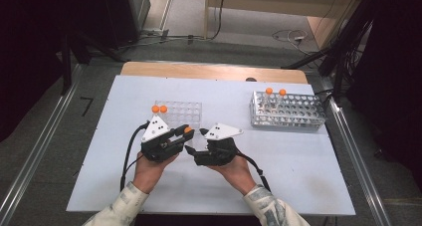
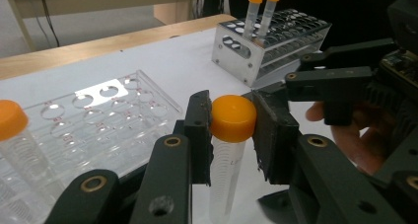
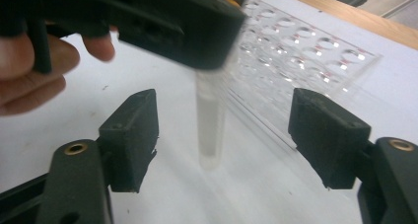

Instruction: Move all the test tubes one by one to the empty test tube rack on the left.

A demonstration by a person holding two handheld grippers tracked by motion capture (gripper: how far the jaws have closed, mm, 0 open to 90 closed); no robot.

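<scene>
My left gripper [image 2: 232, 119] is shut on the orange cap of a clear plastic tube [image 2: 226, 169], which hangs upright over the white table. In the high view that left gripper [image 1: 184, 133] sits just in front of the clear rack [image 1: 185, 111], with the tube's orange cap [image 1: 188, 130] between its jaws. My right gripper [image 3: 224, 135] stands open, its jaws wide on either side of the tube's body [image 3: 211, 120] without touching it. In the high view the right gripper [image 1: 195, 140] faces the left one at the table's middle.
A clear plastic rack [image 2: 106, 120] holds orange-capped tubes [image 1: 159, 109] at its left end. A metal rack [image 1: 288, 109] at the right rear carries two orange-capped tubes [image 2: 261, 12]. The white board [image 1: 298, 176] has bare room in front and to the right.
</scene>
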